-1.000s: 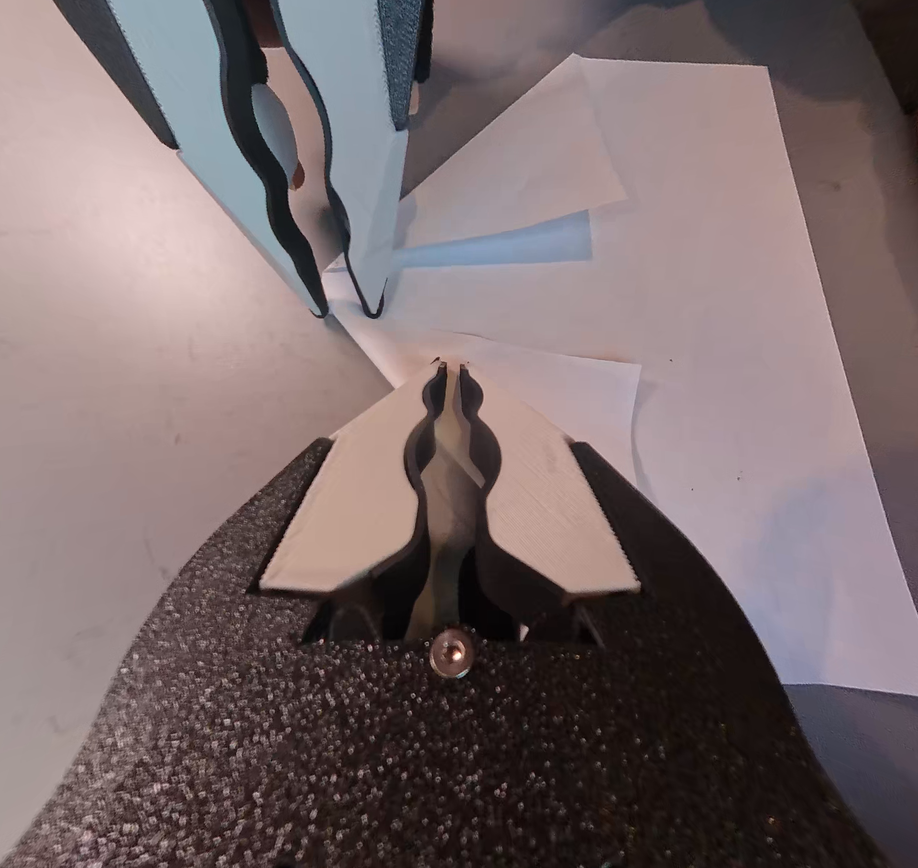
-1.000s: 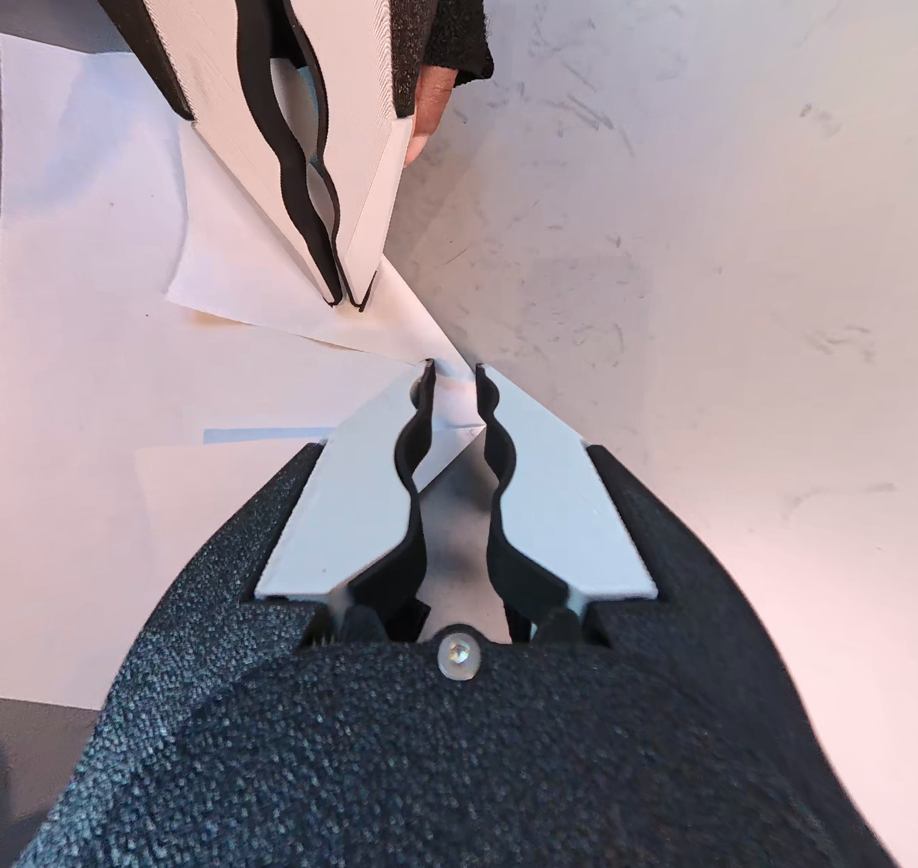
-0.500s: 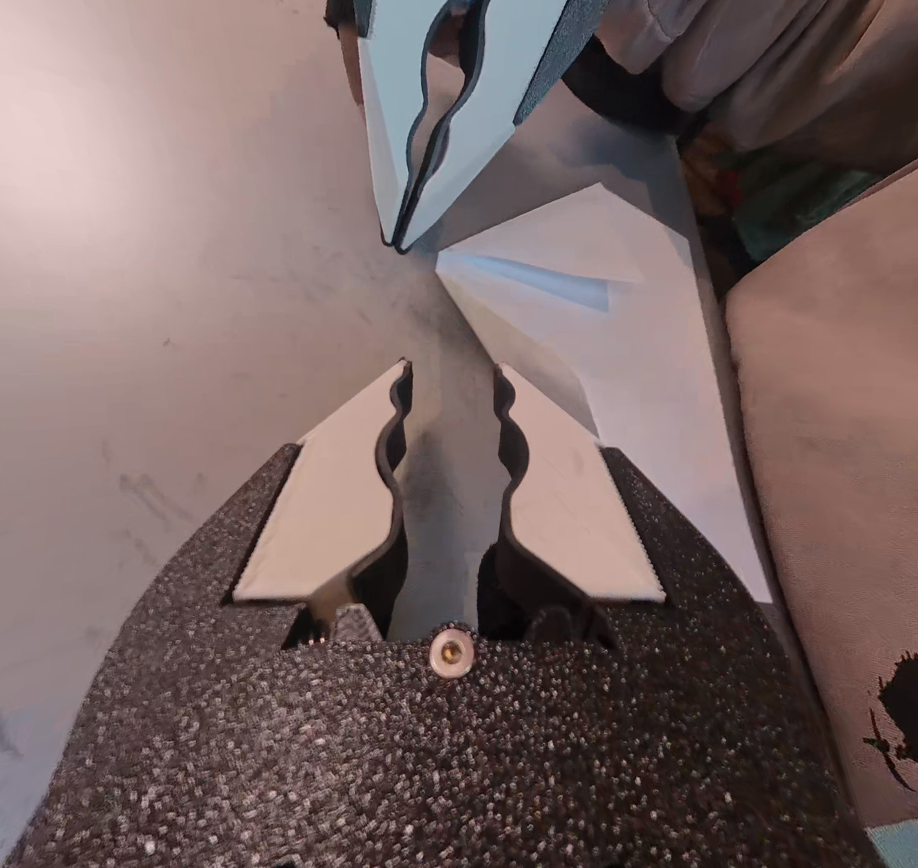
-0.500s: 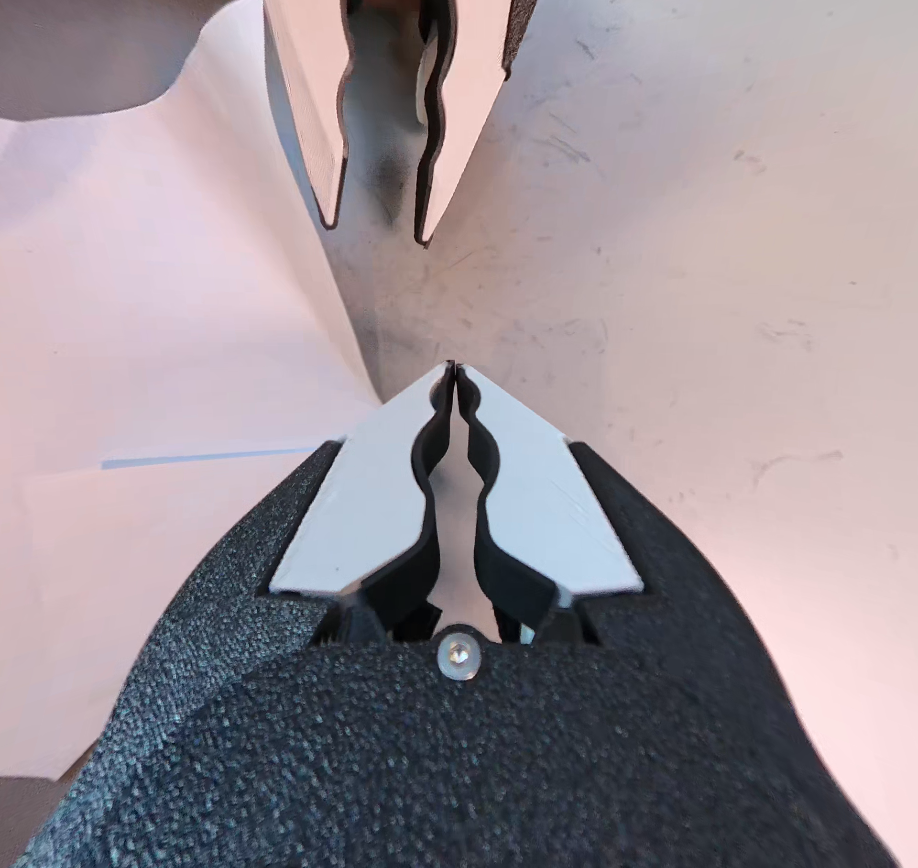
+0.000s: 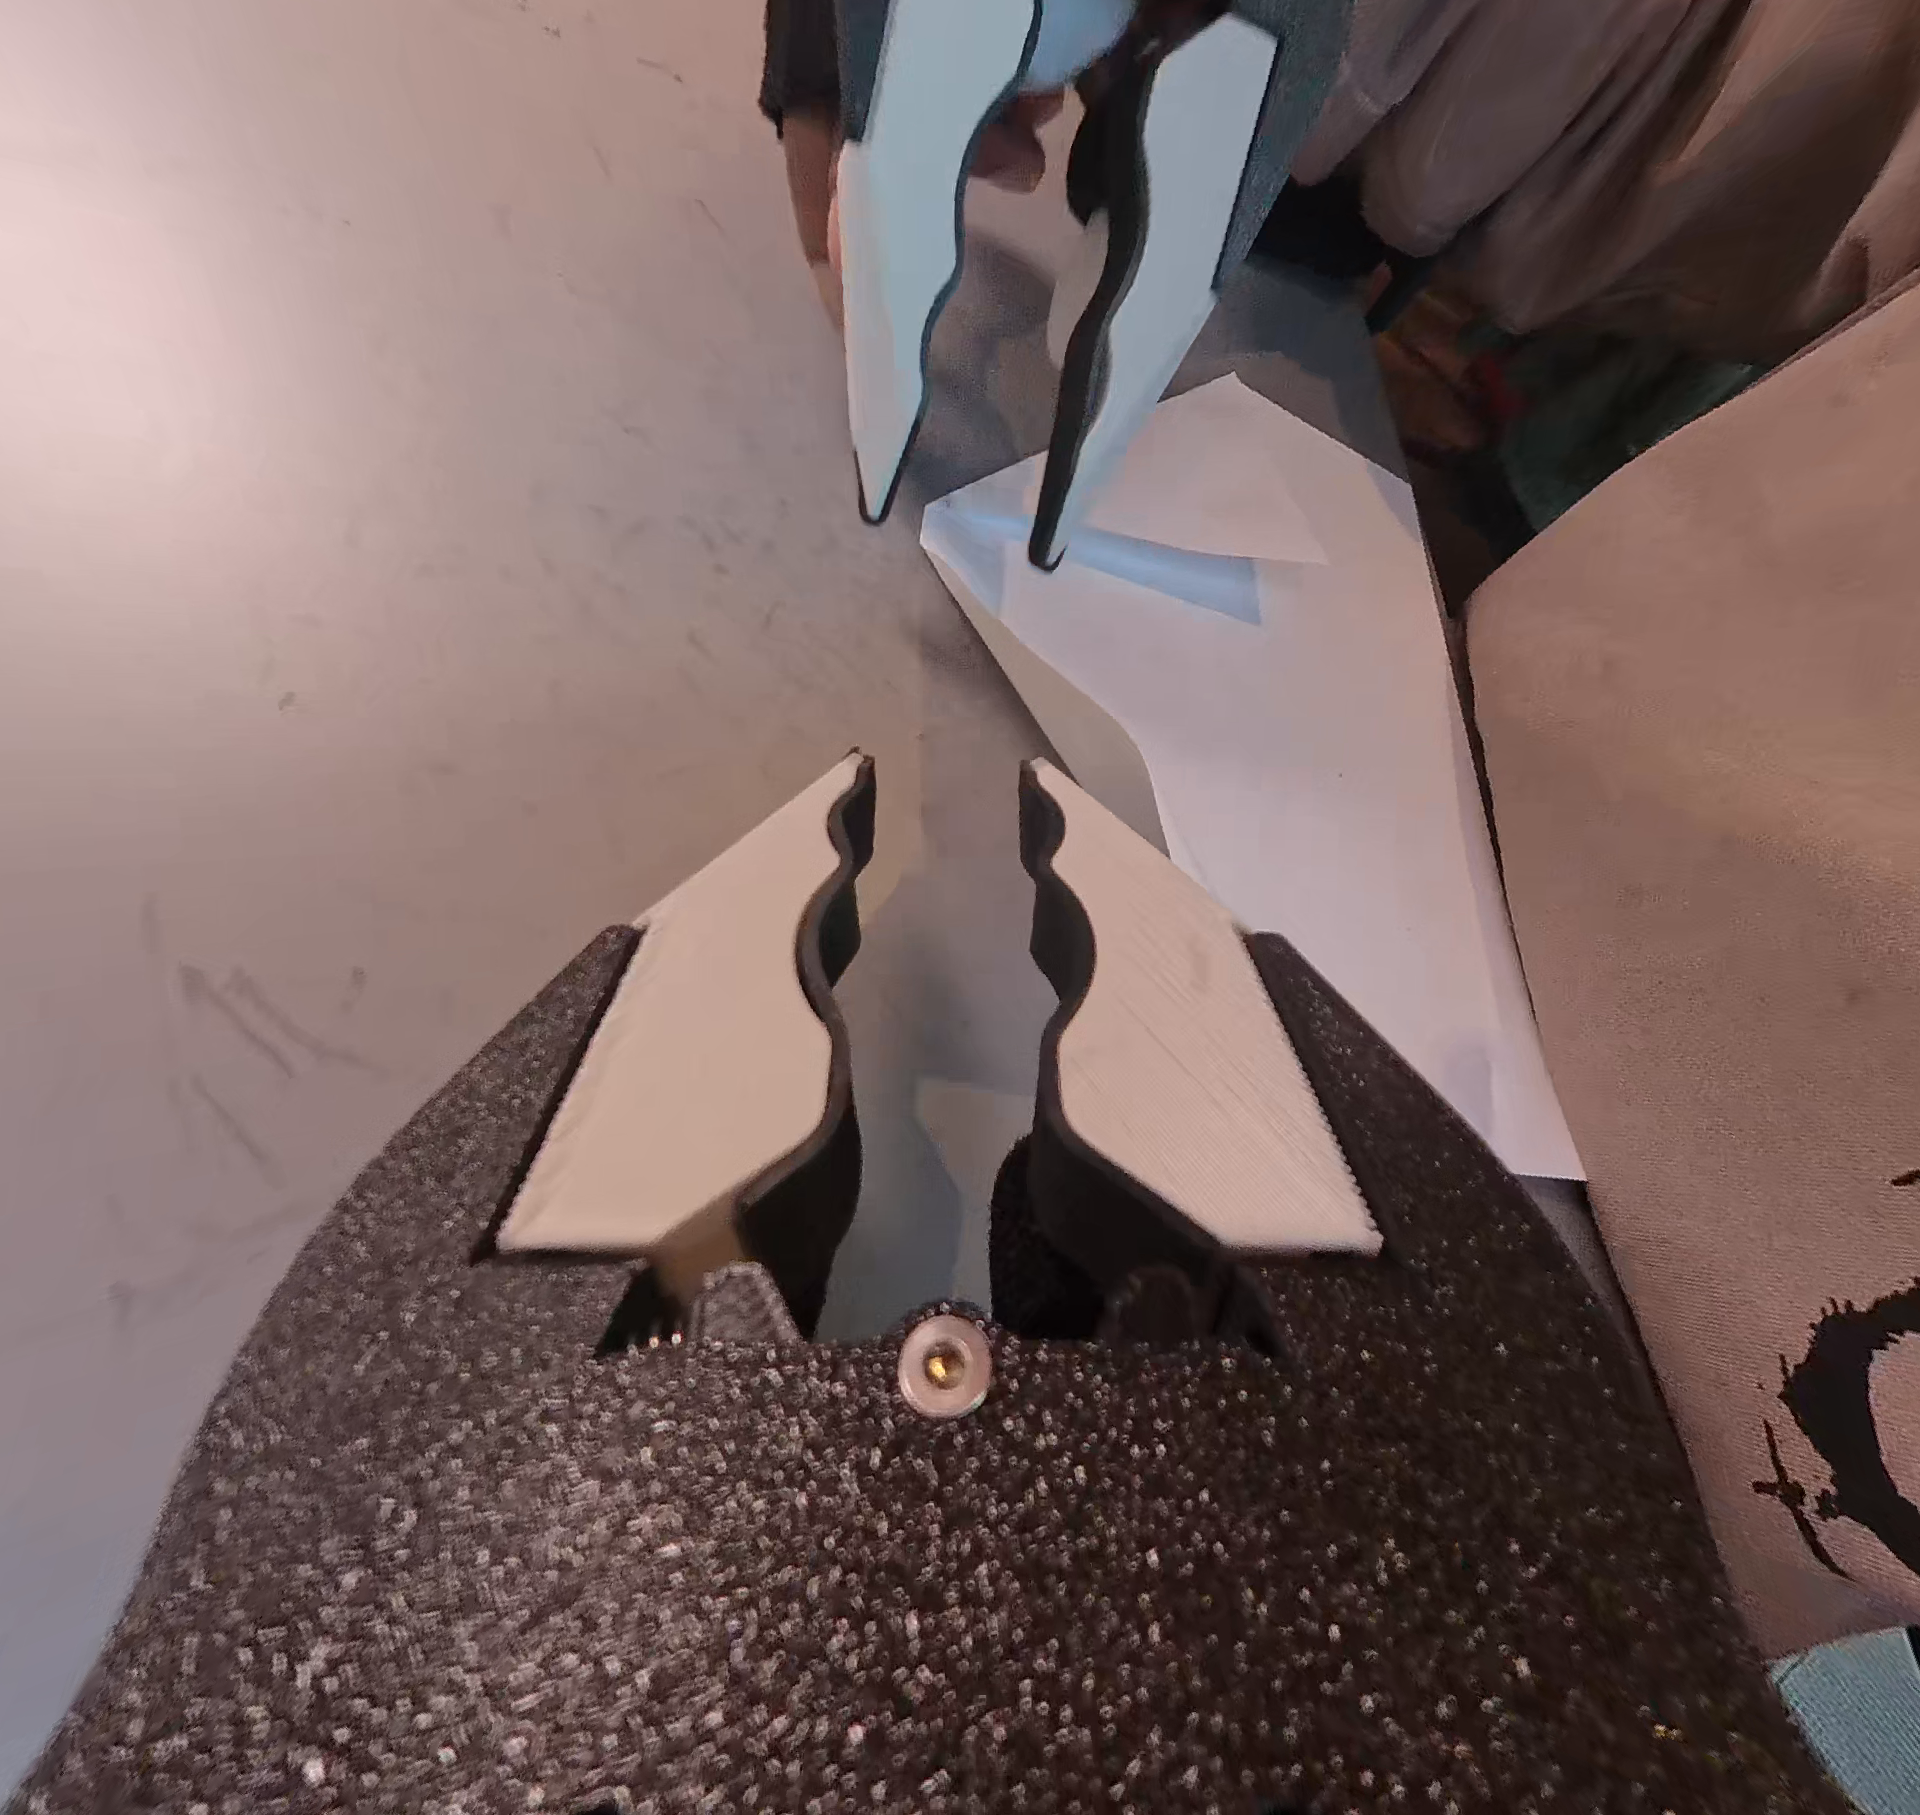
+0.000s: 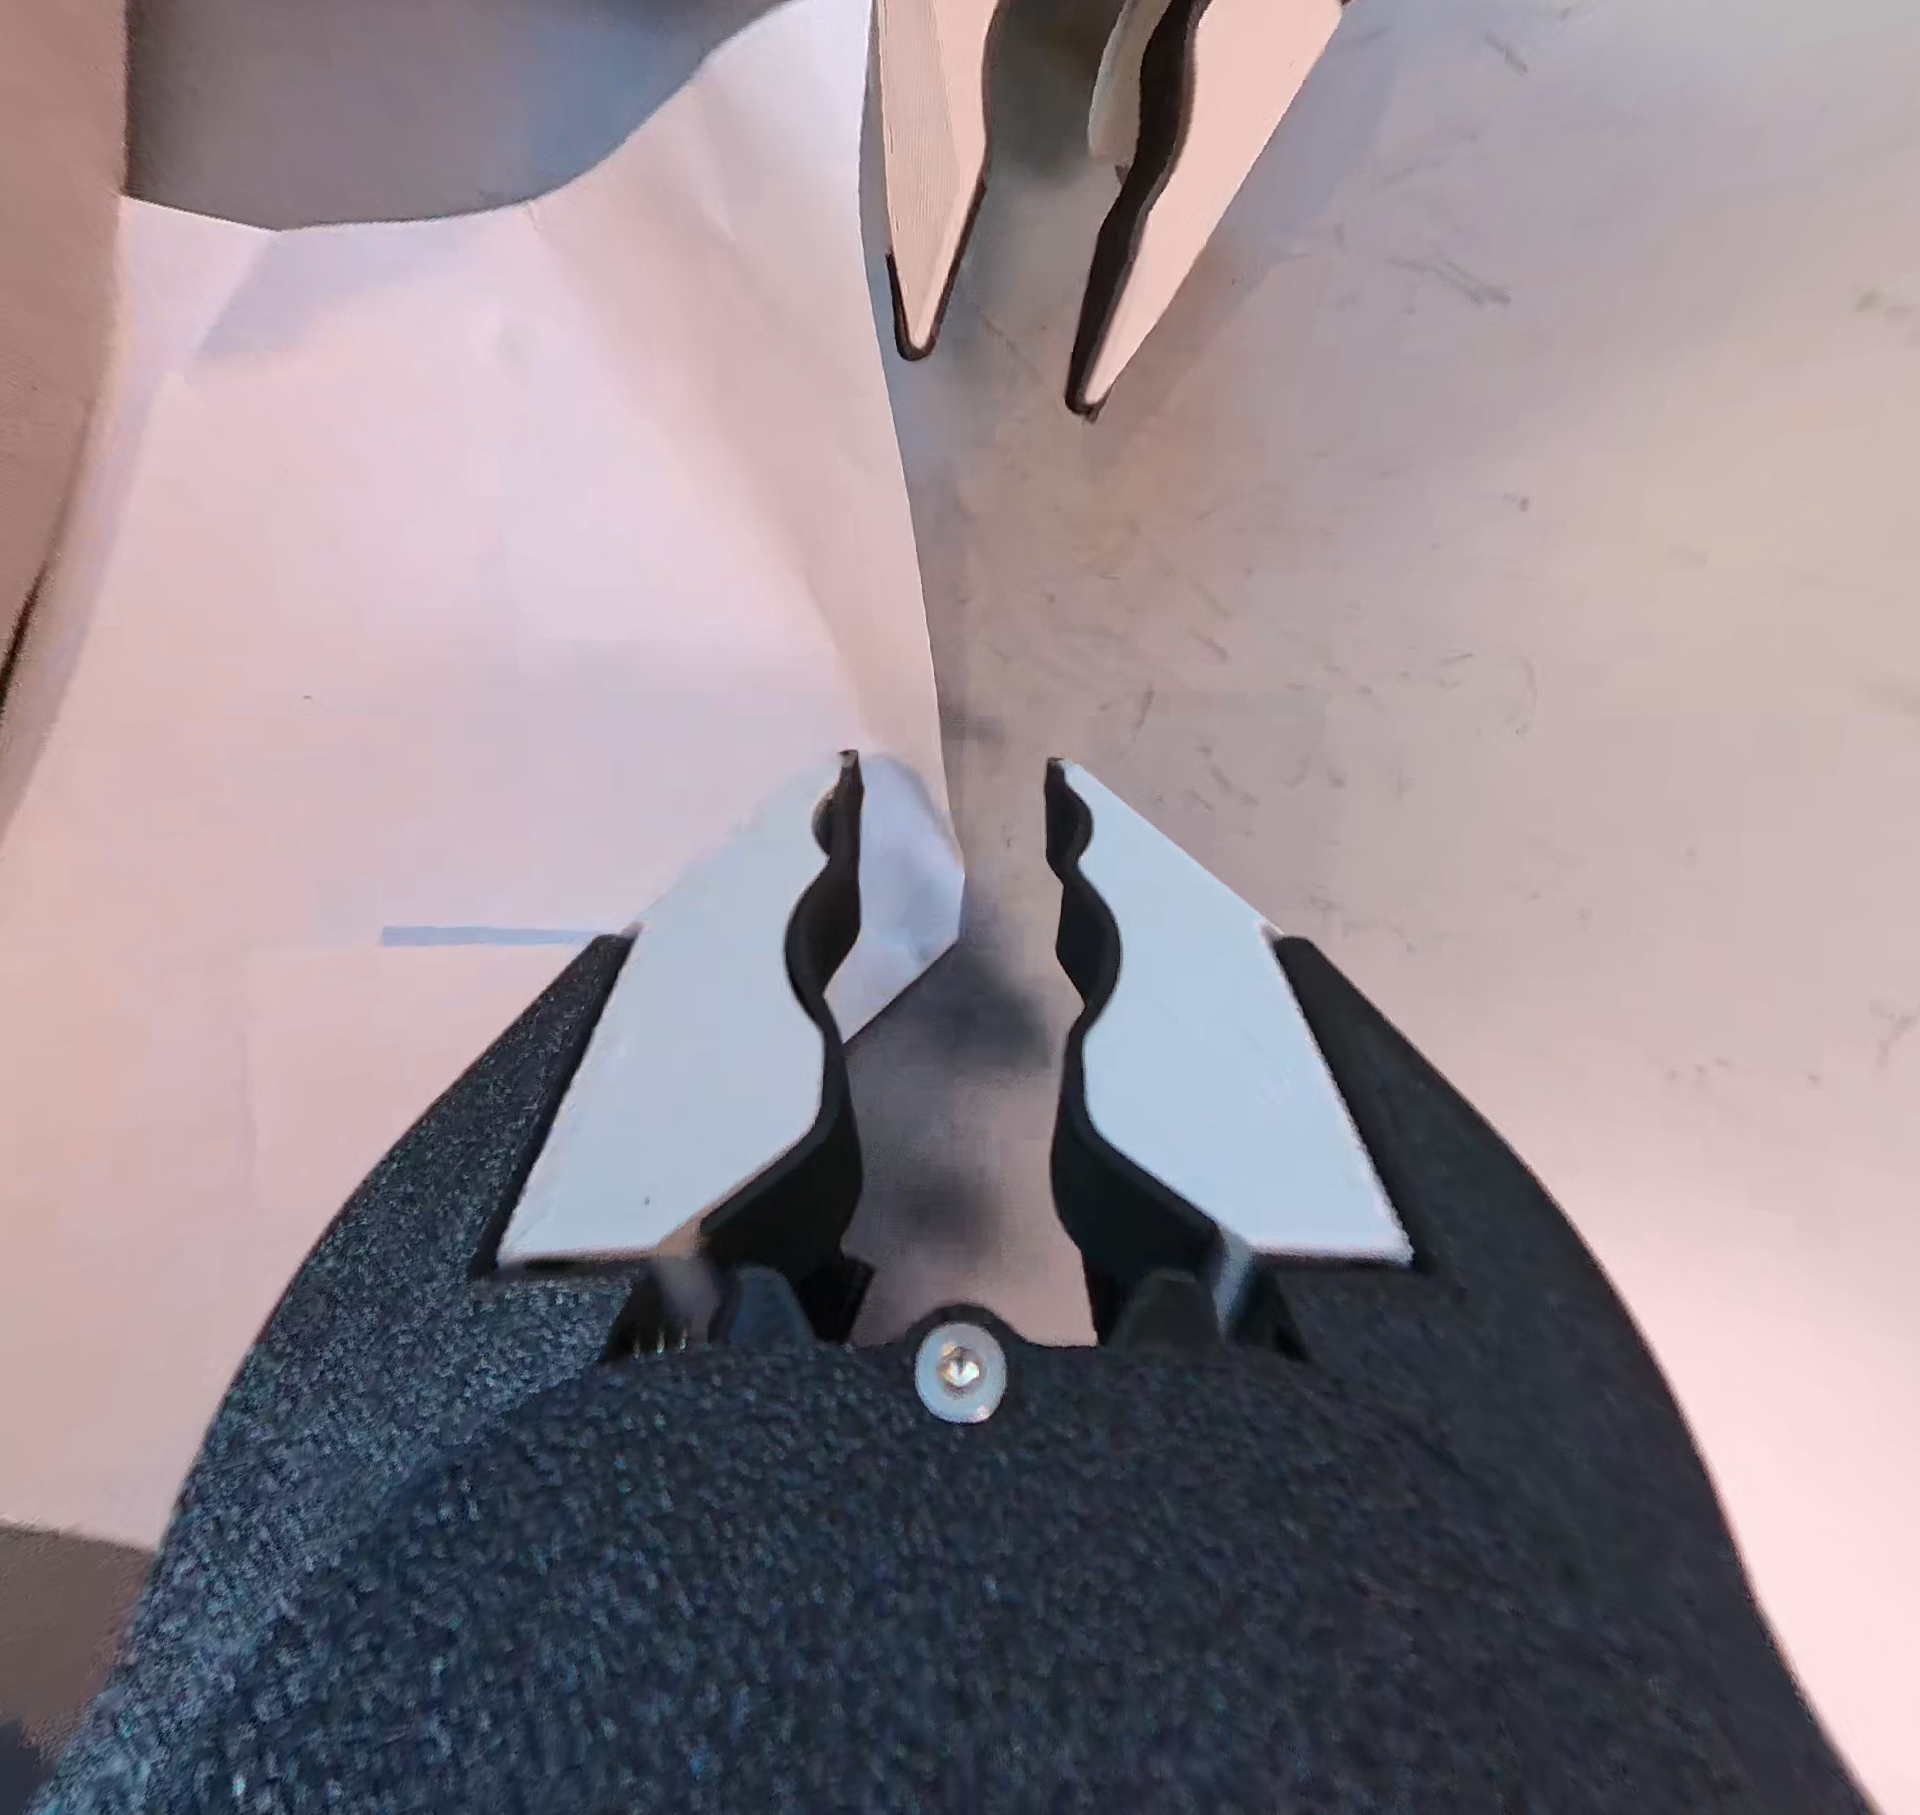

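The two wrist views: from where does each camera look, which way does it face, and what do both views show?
Left wrist view: sits on the left gripper, looks down along its open fingers at the grey table; the folded white paper lies to its right, with the person's sleeve behind.
Right wrist view: sits on the right gripper, facing the opposite way, the paper on its left.
Shared: table, paper, and each shows the other gripper, open, facing it.
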